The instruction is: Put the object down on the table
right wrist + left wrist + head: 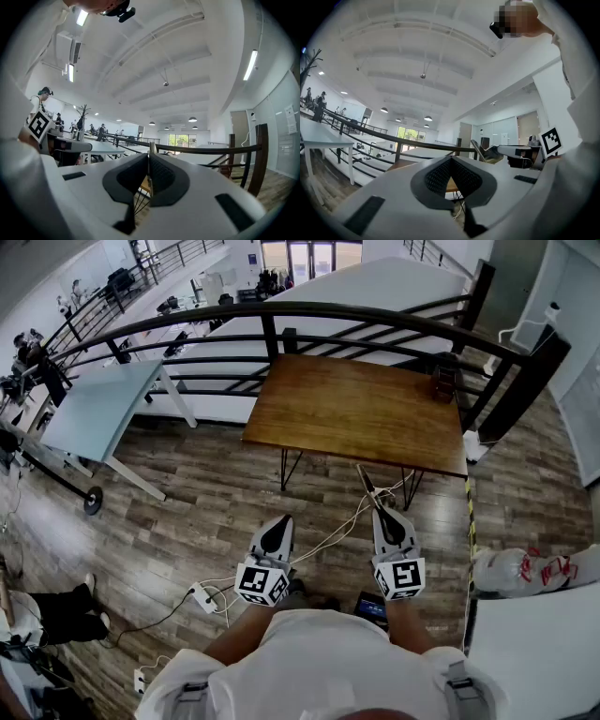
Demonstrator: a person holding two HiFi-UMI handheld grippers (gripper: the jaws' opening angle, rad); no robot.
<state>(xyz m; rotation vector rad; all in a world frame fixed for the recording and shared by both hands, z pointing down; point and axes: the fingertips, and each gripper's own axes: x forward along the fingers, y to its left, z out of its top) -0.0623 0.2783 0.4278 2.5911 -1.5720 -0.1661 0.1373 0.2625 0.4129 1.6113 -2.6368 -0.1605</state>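
Observation:
The brown wooden table (356,409) stands ahead of me, by a black railing. My right gripper (380,513) is shut on a thin flat stick (366,483) that points up and left toward the table's near edge, over the floor. In the right gripper view the stick (151,148) pokes out between the closed pads of that gripper (149,161). My left gripper (280,524) hangs beside it over the floor, shut with nothing in it; in the left gripper view its pads (451,164) meet. The left gripper view also shows the right gripper (520,152) with the stick (477,149).
A small dark object (443,379) sits on the table's far right corner. A curved black railing (281,315) runs behind it. A pale blue table (98,404) stands left, a white surface (534,652) and a plastic bag (525,570) right. Cables and a power strip (204,596) lie on the floor.

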